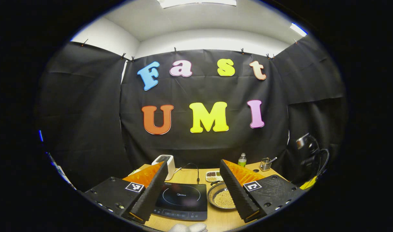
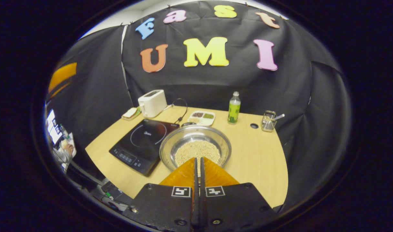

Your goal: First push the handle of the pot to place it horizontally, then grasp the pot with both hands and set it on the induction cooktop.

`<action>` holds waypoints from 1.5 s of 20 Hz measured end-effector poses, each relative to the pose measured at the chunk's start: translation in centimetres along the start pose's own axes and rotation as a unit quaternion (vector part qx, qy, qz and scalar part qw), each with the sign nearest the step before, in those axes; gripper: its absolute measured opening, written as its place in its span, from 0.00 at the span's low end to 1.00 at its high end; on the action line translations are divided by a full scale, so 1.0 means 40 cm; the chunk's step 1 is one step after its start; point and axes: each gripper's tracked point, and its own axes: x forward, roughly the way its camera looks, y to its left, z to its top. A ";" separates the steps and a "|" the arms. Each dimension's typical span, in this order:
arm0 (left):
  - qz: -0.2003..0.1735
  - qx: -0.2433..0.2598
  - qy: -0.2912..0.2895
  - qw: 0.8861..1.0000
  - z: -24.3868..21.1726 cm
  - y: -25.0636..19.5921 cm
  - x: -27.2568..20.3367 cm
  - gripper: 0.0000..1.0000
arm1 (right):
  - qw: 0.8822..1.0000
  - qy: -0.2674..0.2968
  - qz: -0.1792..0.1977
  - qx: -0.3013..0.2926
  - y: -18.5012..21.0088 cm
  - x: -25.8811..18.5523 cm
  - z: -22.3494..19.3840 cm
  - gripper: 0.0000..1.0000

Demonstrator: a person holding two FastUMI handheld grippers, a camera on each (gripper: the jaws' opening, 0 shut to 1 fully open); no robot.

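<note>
The pot [image 2: 195, 146] is a shallow metal pan holding pale beans, standing on the wooden table [image 2: 254, 154] just right of the black induction cooktop [image 2: 141, 141]. A small dark piece [image 2: 185, 124], possibly its handle, shows at its far rim. My right gripper [image 2: 198, 160] is shut on nothing, its tips hovering over the pot's near rim. My left gripper [image 1: 193, 162] is wide open above the table's front, with the cooktop [image 1: 180, 198] between its fingers and the pot [image 1: 222, 198] partly hidden behind one finger [image 1: 236, 190].
Along the back stand a white toaster [image 2: 152, 102], a compartment tray [image 2: 201, 118], a green bottle [image 2: 234, 111] and a glass jar [image 2: 268, 120]. A gloved hand [image 1: 188, 227] shows at the near edge. A person [image 2: 65, 151] sits beyond the left edge.
</note>
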 end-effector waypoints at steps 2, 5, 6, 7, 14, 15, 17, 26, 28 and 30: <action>0.010 0.001 0.001 1.000 0.004 0.005 -0.004 0.96 | 0.999 0.036 0.006 -0.012 0.009 0.048 -0.077 0.04; 0.031 0.004 0.007 0.999 0.008 0.017 -0.004 0.96 | 0.996 0.080 0.032 -0.016 0.052 0.106 -0.170 0.04; 0.036 0.005 0.010 0.999 0.008 0.018 -0.006 0.96 | 0.995 0.092 0.039 -0.018 0.064 0.121 -0.192 0.04; 0.043 0.007 0.013 0.999 0.009 0.022 -0.008 0.96 | 0.994 0.102 0.045 -0.020 0.076 0.134 -0.209 0.04; 0.083 0.014 0.024 0.996 0.019 0.060 -0.012 0.96 | 0.989 0.128 0.063 -0.029 0.097 0.224 -0.242 0.00; 0.085 0.013 0.024 0.996 0.019 0.064 -0.011 0.96 | 0.989 0.133 0.060 -0.026 0.085 0.229 -0.251 0.00; 0.087 0.012 0.024 0.996 0.021 0.064 -0.009 0.96 | 0.989 0.138 0.061 -0.012 0.070 0.230 -0.261 0.00; 0.075 0.004 0.022 0.997 0.018 0.043 0.032 0.96 | 0.990 0.137 0.023 0.018 -0.058 0.238 -0.253 0.04; 0.071 0.006 0.020 0.997 0.022 0.033 0.044 0.96 | 0.990 0.136 0.017 0.032 -0.081 0.240 -0.248 0.00; 0.069 0.008 0.019 0.997 0.022 0.026 0.052 0.96 | 0.989 0.136 0.013 0.048 -0.102 0.248 -0.242 0.04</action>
